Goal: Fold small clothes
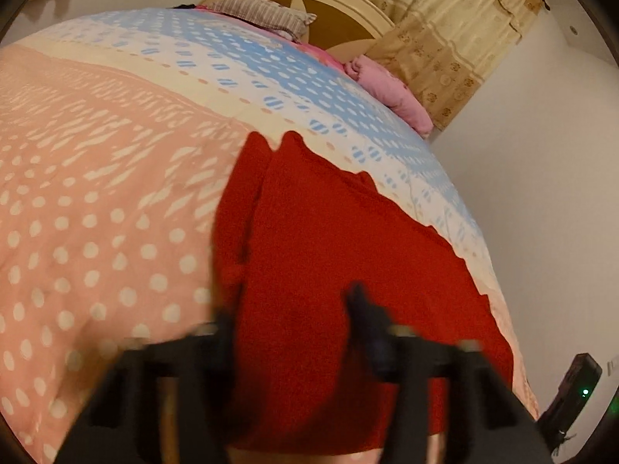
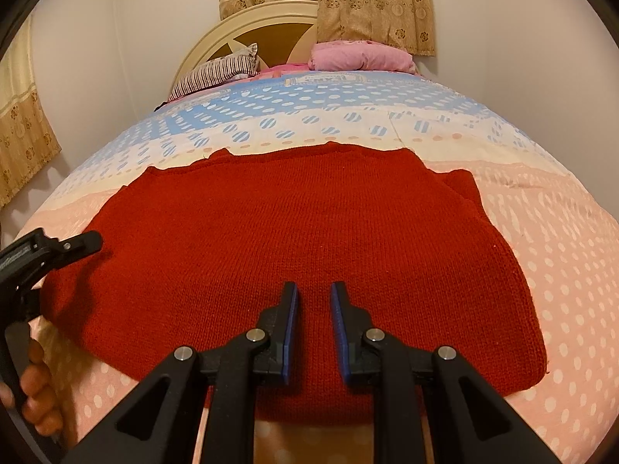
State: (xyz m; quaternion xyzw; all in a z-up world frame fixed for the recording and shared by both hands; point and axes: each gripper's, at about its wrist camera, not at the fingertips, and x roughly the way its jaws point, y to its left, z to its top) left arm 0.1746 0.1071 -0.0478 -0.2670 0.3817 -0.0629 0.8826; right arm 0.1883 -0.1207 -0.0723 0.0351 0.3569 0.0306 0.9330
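A red knitted sweater [image 2: 309, 212] lies flat and spread out on the bed, its hem towards me. My right gripper [image 2: 313, 286] hovers over the near middle of it. The blue pads stand a narrow gap apart, and only the flat knit below shows through the gap. My left gripper [image 2: 83, 241] reaches in from the left over the sweater's left edge, with a hand [image 2: 36, 386] on its handle. In the left wrist view the picture is blurred: the left gripper [image 1: 294, 305] has its fingers well apart over the red sweater [image 1: 329, 232], and cloth shows between them without being pinched.
The bedspread [image 2: 561, 270] is pink with white dots near me and blue and white farther off. A striped pillow [image 2: 220, 73] and a pink quilt [image 2: 359, 56] lie by the headboard [image 2: 251, 23]. Curtains [image 2: 371, 4] hang behind. A black device [image 1: 572, 390] with a green light stands off the bed's right edge.
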